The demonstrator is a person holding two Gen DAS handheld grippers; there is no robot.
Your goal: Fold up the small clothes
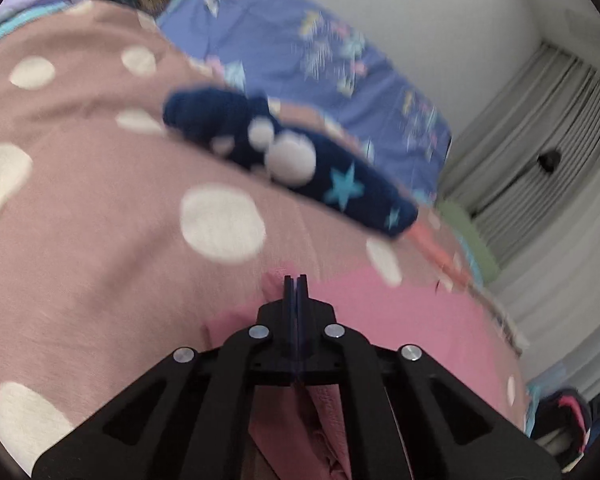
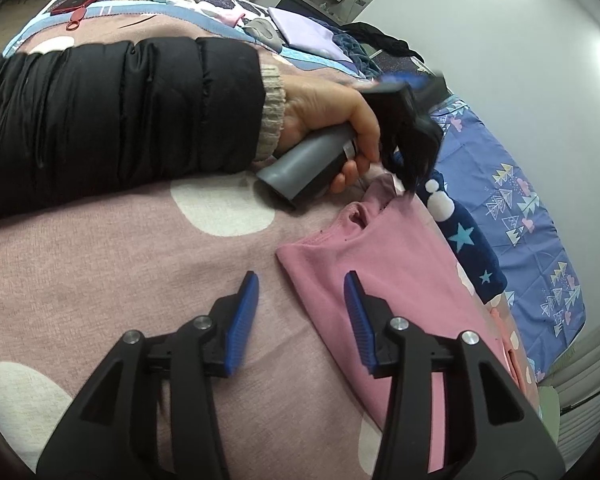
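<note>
Spotted bedspread (image 2: pixel 120 248) bears pink garment (image 2: pixel 380 256), pinched by left tool (image 1: pixel 295 280)

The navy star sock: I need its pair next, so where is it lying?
In the right wrist view the navy star sock lies right of the pink garment, along the bedspread's edge, beside the blue patterned sheet.

garment (image 2: pixel 380 256) on bedspread (image 2: pixel 140 264), pillow (image 2: pixel 512 200) beyond
</note>
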